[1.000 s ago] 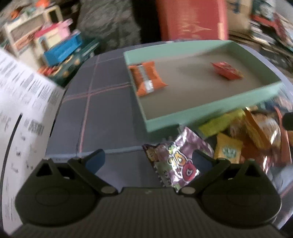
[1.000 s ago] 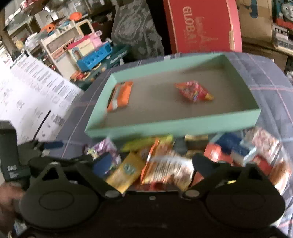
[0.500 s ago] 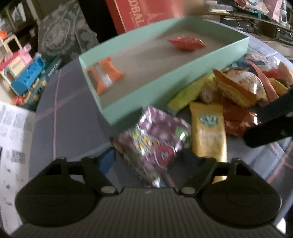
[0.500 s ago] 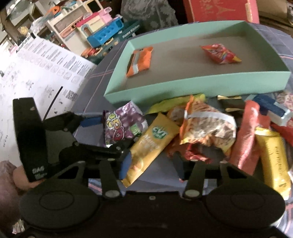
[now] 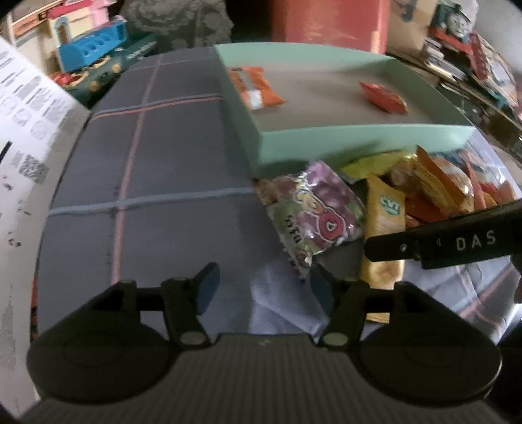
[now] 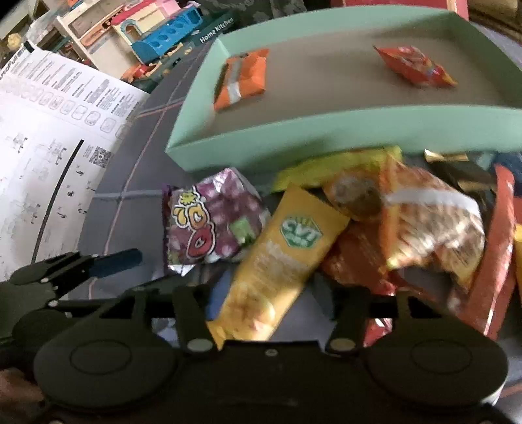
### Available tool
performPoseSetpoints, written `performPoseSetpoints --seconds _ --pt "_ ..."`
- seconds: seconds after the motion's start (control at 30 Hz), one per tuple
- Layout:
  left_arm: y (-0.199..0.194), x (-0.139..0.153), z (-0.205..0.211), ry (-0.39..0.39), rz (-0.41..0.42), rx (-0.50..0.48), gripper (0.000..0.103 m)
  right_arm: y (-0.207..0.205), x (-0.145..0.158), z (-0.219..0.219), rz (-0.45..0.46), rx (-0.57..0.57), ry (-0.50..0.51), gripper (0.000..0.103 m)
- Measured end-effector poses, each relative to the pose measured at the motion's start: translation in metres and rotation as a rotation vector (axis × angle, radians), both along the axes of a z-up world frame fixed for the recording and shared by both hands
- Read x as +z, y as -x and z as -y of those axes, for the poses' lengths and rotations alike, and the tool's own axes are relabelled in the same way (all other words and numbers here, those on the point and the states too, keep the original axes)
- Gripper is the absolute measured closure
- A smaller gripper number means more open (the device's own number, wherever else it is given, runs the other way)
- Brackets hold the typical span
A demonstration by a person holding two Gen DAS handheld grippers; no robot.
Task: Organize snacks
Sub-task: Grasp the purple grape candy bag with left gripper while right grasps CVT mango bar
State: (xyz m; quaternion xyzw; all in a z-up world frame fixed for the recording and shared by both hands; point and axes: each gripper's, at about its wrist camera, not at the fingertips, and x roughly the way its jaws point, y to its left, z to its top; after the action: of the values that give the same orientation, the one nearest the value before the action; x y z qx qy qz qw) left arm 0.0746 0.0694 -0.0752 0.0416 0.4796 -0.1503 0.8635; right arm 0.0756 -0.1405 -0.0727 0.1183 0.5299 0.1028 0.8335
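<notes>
A shallow teal box (image 5: 359, 137) (image 6: 326, 130) holds an orange packet (image 5: 253, 86) (image 6: 243, 80) and a red packet (image 5: 383, 96) (image 6: 414, 67). In front of it lies a pile of snacks. My left gripper (image 5: 263, 288) (image 6: 140, 270) is closing over bare cloth. The purple foil pack (image 5: 314, 215) (image 6: 212, 225) has its lower corner just ahead of the right finger, untouched. My right gripper (image 6: 270, 298) is opening with the yellow pack (image 6: 284, 257) (image 5: 383, 212) lying loose between its fingers. Its black body (image 5: 456, 244) crosses the left wrist view.
An orange crisp bag (image 6: 430, 221) and several more packets are heaped to the right. The grey checked cloth (image 5: 163, 163) covers the table. A white printed sheet (image 6: 49, 130) hangs at the left edge. Toys (image 6: 163, 42) and a red box (image 5: 326, 22) stand behind.
Both grippers came lower and narrowed from wide open. The purple pack now sits right of the left fingers. The yellow pack has come in between the right fingers.
</notes>
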Motion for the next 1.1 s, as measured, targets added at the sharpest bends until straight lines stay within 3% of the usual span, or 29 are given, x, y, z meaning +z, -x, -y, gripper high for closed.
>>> performPoseSetpoints --seconds 0.13,0.3,0.43,0.7,0.73,0.77,0.8,0.83,0.87,1.1 --pt "-0.003 0.006 -0.005 0.003 0.025 0.008 0.03 -0.007 -0.004 -0.019 0.037 0.025 0.068 0.041" --pt "-0.007 0.015 0.008 -0.018 0.077 -0.052 0.014 0.0 -0.004 -0.023 0.062 0.095 0.155 0.06" --pt "-0.019 0.014 0.029 -0.037 0.089 -0.128 0.002 0.011 -0.004 -0.006 0.057 0.092 0.132 0.064" --pt "-0.034 -0.009 0.064 -0.061 0.016 -0.144 0.001 0.032 -0.006 0.023 0.058 0.086 0.107 0.064" --pt "-0.033 -0.011 0.068 -0.067 0.015 -0.142 0.006 0.034 -0.006 0.025 0.064 0.087 0.115 0.064" --pt "-0.033 -0.014 0.071 -0.082 0.01 -0.142 0.024 0.037 -0.006 0.028 0.071 0.09 0.117 0.064" --pt "-0.032 -0.016 0.075 -0.088 -0.002 -0.148 0.024 0.042 -0.005 0.032 0.078 0.091 0.116 0.064" --pt "-0.03 -0.015 0.076 -0.083 0.009 -0.144 0.031 0.043 -0.005 0.034 0.082 0.091 0.114 0.064" --pt "-0.028 -0.014 0.076 -0.077 0.008 -0.143 0.047 0.045 -0.005 0.035 0.086 0.091 0.111 0.064" --pt "-0.008 -0.01 0.069 -0.039 -0.009 -0.085 0.059 0.051 -0.005 0.039 0.113 0.089 0.098 0.062"
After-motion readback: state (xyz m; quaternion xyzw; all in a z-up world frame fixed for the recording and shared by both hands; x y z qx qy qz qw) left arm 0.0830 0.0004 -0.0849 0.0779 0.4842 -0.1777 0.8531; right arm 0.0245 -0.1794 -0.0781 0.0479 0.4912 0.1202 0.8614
